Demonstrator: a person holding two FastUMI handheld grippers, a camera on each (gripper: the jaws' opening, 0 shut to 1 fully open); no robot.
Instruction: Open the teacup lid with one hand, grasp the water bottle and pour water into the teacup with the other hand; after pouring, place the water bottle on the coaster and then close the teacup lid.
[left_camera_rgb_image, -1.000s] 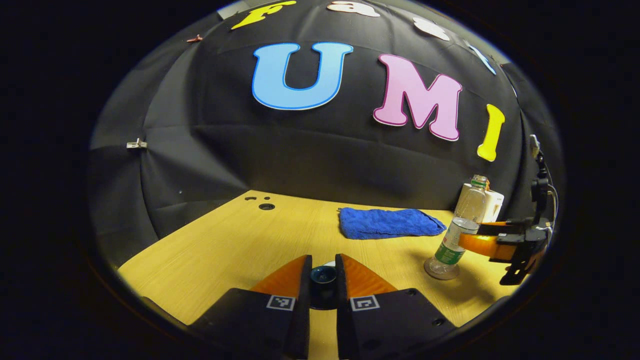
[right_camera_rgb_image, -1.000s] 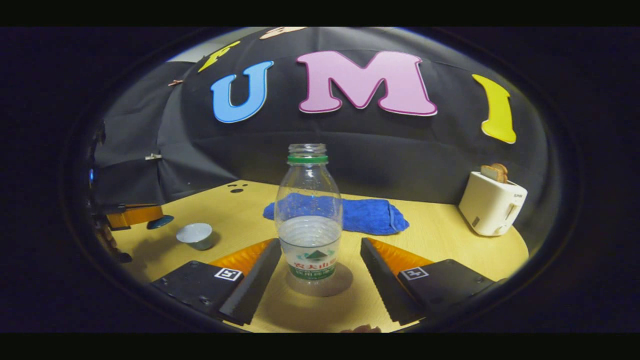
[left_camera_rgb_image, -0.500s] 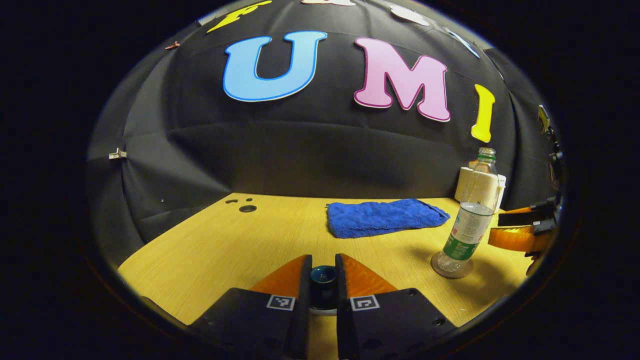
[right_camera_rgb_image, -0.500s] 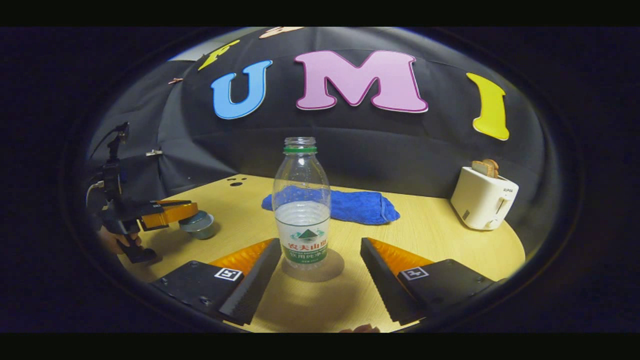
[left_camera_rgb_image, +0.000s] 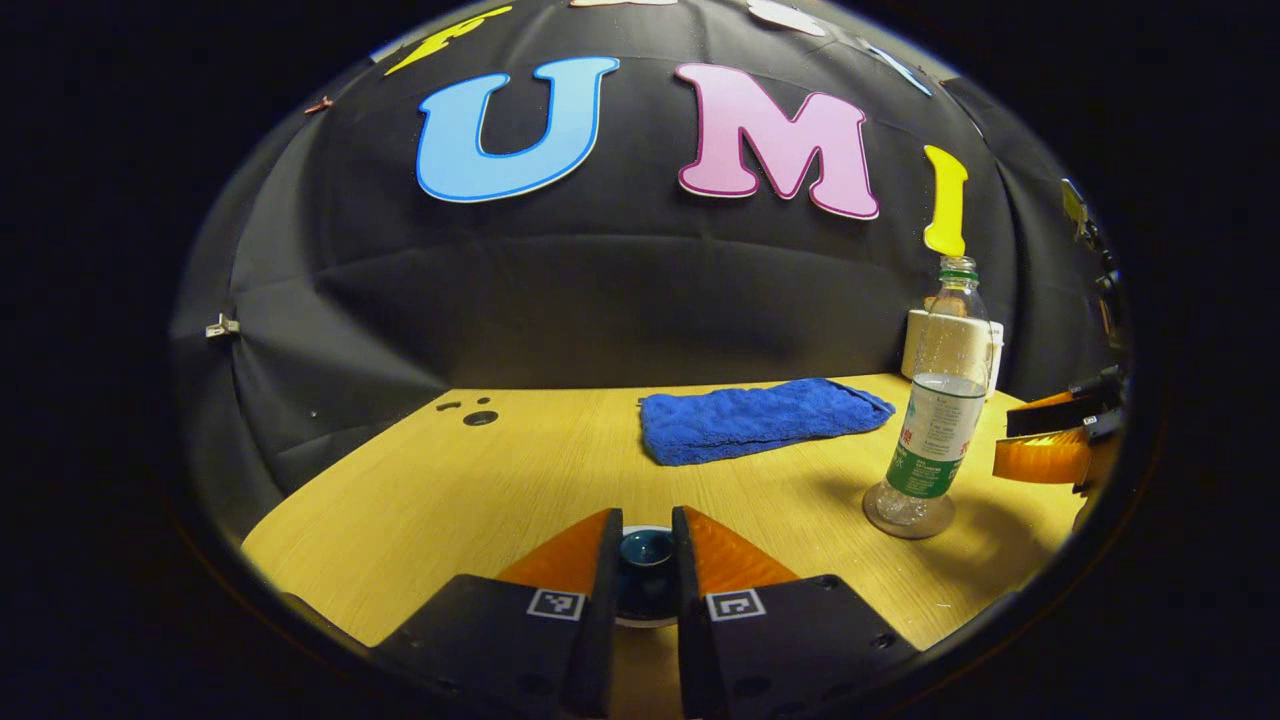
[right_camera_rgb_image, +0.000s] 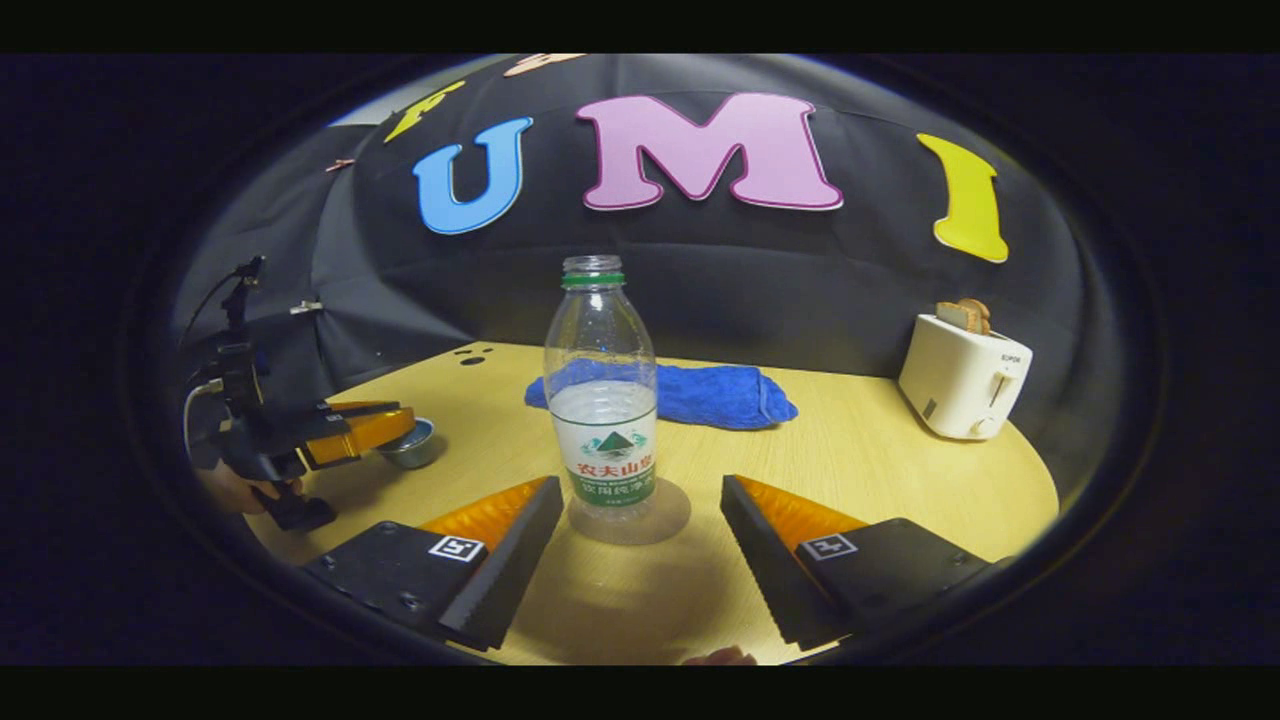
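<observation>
My left gripper is shut on the dark blue knob of the teacup lid, and the cup's pale rim shows just under it. In the right gripper view that gripper holds the lid down on the teacup at the left. The clear, uncapped water bottle, part full, stands upright on a round coaster. My right gripper is open around its base, with a gap on each side. In the left gripper view the bottle and the right gripper are at the right.
A folded blue towel lies behind the bottle on the wooden table. A white toaster with toast in it stands at the back right. Small holes mark the table's far left. A hand holds the left gripper.
My left gripper carried the lid over the open teacup and lowered it onto the cup. My right gripper, still open, drew back a little from the bottle, which stays on the coaster.
</observation>
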